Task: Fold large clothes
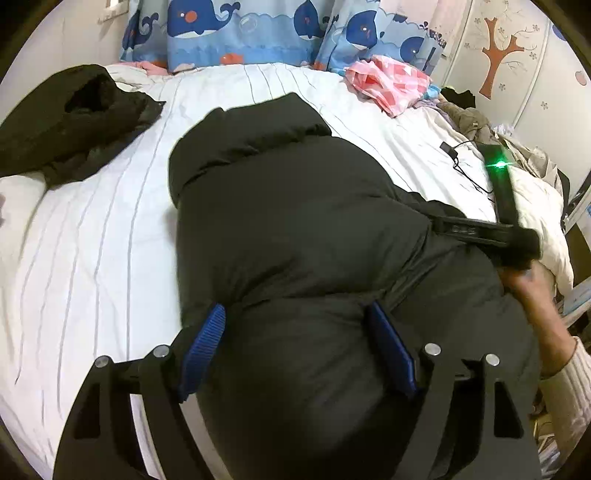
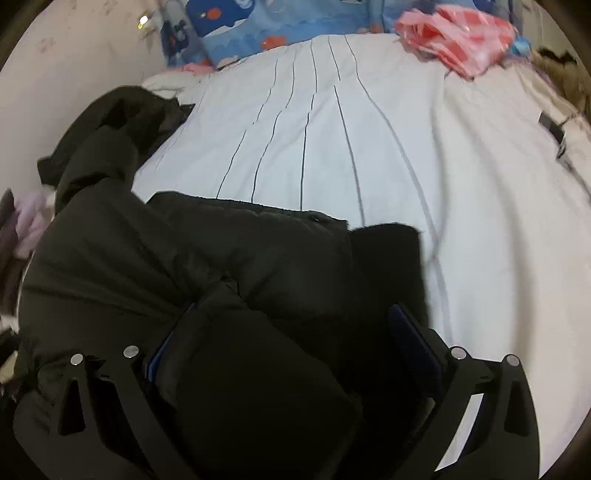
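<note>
Black puffer jacket (image 1: 303,229) bunched on bed (image 1: 92,240), mid-fold: left tongs (image 1: 295,332) spread astride padding; right tongs (image 2: 291,325), at three o'clock, grip unclear.

- A black puffer jacket (image 1: 295,240) lies bulked up on a white sheet with thin dark stripes (image 1: 92,240).
- The left gripper (image 1: 295,325) stands over the jacket's near part, its blue pads (image 1: 205,343) spread wide with padded fabric bulging between them.
- At right, a hand (image 1: 532,291) in a pale knit sleeve holds the right gripper (image 1: 480,229) against the jacket; a green light glows on it.
- Another dark garment (image 1: 74,122) lies at far left.
- Pink cloth (image 1: 388,85) sits near whale-print fabric (image 1: 258,29).
</note>
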A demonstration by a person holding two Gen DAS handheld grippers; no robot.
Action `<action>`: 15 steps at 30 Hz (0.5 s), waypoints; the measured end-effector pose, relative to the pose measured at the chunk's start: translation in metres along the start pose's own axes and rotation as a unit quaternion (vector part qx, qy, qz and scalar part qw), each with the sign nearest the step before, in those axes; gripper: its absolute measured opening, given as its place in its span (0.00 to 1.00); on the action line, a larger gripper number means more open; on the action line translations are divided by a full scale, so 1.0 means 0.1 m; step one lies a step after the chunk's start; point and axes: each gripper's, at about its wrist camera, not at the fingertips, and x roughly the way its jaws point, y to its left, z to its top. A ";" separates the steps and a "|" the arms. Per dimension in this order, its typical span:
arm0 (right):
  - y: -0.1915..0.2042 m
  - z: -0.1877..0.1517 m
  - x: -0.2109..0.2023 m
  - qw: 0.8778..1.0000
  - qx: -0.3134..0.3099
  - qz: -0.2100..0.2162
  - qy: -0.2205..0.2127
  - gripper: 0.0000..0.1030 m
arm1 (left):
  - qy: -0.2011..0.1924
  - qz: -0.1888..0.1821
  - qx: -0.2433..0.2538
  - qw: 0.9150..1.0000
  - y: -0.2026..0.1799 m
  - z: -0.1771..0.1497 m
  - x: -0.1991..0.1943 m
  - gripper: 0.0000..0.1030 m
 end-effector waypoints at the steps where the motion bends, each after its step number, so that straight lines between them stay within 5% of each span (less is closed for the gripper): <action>1: 0.05 -0.03 -0.23 1.000 -0.002 0.016 -0.023 0.93 | -0.008 0.001 -0.004 1.000 0.02 -0.02 -0.08 0.74; 5: 0.26 -0.45 -0.93 0.994 -0.032 0.062 -0.087 0.93 | -0.038 -0.011 -0.031 0.999 0.15 -0.19 -0.37 0.76; 8: 0.40 -0.84 -0.63 0.997 -0.078 0.022 -0.004 0.93 | -0.004 -0.024 -0.047 0.999 0.21 -0.36 -0.20 0.80; 10: 0.26 -0.95 -0.38 0.997 -0.036 0.056 0.042 0.93 | 0.005 -0.019 -0.049 0.999 0.18 -0.40 -0.16 0.81; 15: 0.12 -0.78 -0.81 0.998 -0.002 0.063 -0.011 0.93 | -0.031 -0.010 -0.022 0.999 0.08 -0.40 -0.48 0.81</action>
